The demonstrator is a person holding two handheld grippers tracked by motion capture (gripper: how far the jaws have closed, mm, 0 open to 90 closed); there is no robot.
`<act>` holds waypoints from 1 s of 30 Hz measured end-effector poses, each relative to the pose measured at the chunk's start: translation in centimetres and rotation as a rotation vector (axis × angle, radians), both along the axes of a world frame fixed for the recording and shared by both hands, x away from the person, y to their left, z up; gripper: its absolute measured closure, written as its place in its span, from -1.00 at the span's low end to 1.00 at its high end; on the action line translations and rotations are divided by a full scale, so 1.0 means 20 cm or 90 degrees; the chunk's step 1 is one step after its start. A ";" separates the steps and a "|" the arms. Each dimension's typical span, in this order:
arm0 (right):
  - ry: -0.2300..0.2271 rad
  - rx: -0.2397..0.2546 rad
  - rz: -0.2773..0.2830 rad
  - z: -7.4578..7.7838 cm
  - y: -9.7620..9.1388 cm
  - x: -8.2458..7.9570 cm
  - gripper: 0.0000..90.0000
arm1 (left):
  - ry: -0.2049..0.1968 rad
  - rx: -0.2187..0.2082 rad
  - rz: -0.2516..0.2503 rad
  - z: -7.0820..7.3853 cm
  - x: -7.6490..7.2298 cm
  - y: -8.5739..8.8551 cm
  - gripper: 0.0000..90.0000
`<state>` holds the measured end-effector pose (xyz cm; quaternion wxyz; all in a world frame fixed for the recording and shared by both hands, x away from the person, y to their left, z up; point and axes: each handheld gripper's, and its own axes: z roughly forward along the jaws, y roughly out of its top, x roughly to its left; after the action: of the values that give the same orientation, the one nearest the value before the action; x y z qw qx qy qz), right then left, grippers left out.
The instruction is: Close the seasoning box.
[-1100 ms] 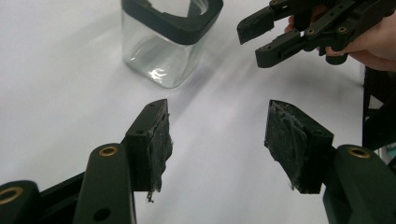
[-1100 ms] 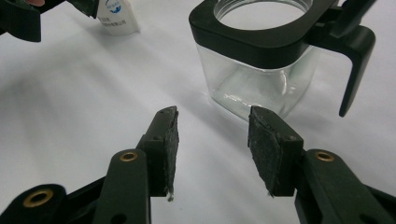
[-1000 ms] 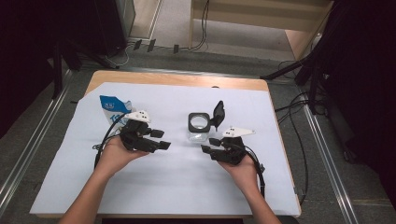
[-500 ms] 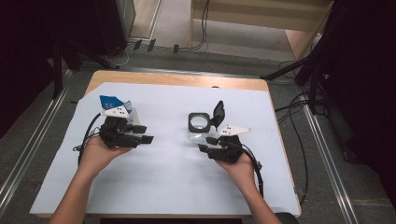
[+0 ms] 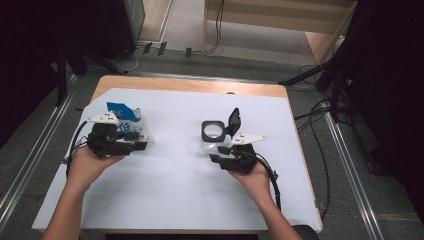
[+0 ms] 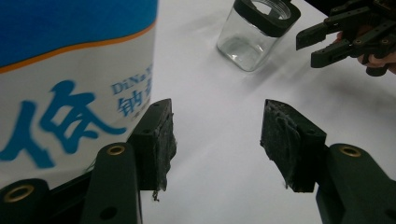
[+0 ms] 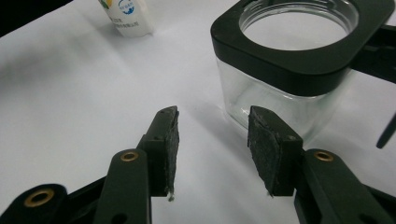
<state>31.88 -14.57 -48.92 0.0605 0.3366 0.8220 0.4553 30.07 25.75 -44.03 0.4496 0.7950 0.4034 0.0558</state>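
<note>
Blue-and-white bag: large blue Chinese character "体", partly cut off; beside it Latin "DiNa…", cut off by bag's edge; below that smaller Chinese "钠…", partly hidden behind jaw. Other print unreadable.

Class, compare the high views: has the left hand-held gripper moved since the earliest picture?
Yes. The left hand-held gripper has moved leftward, away from the glass jar, to the blue-and-white packet; its jaws have just been closing, with nothing between them.

Wooden table, white sheet, glass jar, blue-white packet
</note>
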 end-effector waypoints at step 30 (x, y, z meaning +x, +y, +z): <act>0.004 -0.022 0.015 -0.03 0.04 -0.03 0.22 | -0.016 0.002 0.095 0.04 0.12 0.31 0.13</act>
<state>31.34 -13.69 -49.46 0.0587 0.3274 0.8339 0.4404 32.50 32.04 -43.13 0.4482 0.7627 0.4555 0.0997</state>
